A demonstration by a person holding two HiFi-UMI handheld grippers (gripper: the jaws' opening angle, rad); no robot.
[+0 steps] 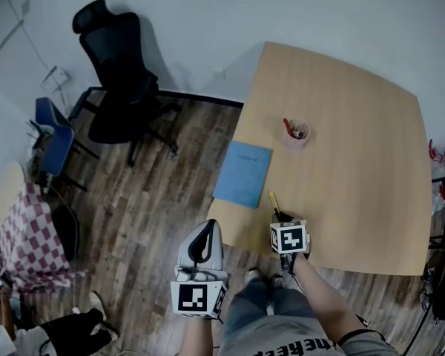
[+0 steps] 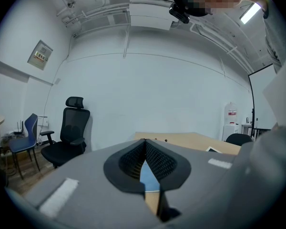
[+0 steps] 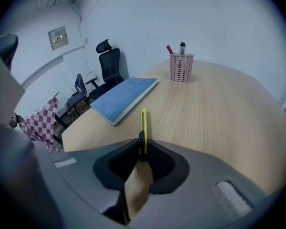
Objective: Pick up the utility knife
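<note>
**Desk:** Where is the utility knife point(image 3: 143, 124)?

**Operator:** It's flat on the bench point(image 1: 356, 162), close to the near edge and toward the near left corner. Its yellow body points away from me, just beside the near right corner of the blue notebook point(image 1: 243, 173). From my right gripper point(image 3: 142, 146), I see the jaws clamped on the knife's dark near end, with the rest of the handle sticking out past the tips. The gripper tilts steeply down at the bench.

**Desk:** And the other hand?

**Operator:** My left gripper point(image 1: 207, 228) hangs off the bench, over the wooden floor point(image 1: 148, 191) beside the near left corner. Its jaws are together at the tips, with nothing between them.

**Desk:** Anything else on the bench?

**Operator:** The notebook lies along the left edge. A pink mesh pen cup point(image 1: 297, 133) stands farther in, well apart from the knife. A black office chair point(image 1: 122, 73) sits beyond the far left corner.
</note>
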